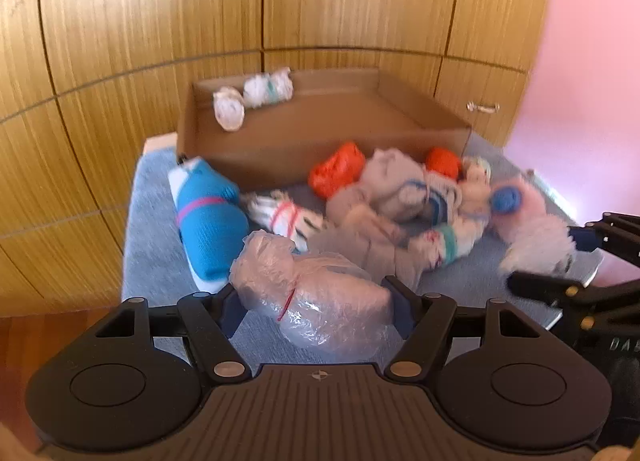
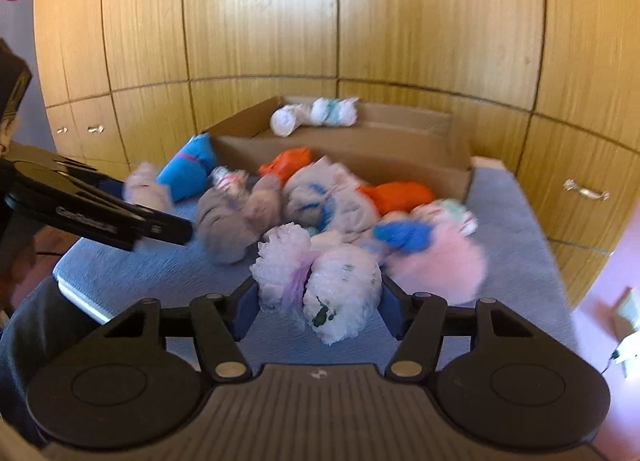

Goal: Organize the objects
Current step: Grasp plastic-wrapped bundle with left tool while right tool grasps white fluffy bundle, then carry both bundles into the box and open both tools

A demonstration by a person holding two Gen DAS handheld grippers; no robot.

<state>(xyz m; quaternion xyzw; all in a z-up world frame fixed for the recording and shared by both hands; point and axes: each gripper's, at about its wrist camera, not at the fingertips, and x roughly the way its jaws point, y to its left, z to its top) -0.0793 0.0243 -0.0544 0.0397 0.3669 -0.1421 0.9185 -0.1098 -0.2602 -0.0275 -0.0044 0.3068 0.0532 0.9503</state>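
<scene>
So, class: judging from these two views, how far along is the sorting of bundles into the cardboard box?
Done: two white bundles lie in the cardboard box. In hand: the left gripper holds a clear plastic bundle; the right gripper holds a white tied bundle. Left: most of the pile, including the blue roll and orange bags, remains on the mat.

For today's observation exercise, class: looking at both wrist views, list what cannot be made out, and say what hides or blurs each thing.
- Contents of the clear plastic bundle, left wrist view: crinkled wrap hides them.
- Dark patches inside the white netted bundle, right wrist view: blurred, unidentifiable.
- Middle pile of bundles, both views: motion blur merges them, so no count.
- Cardboard box floor near the front, left wrist view: hidden by its front wall.
- The person: only a dark sleeve, cut by the edge.
</scene>
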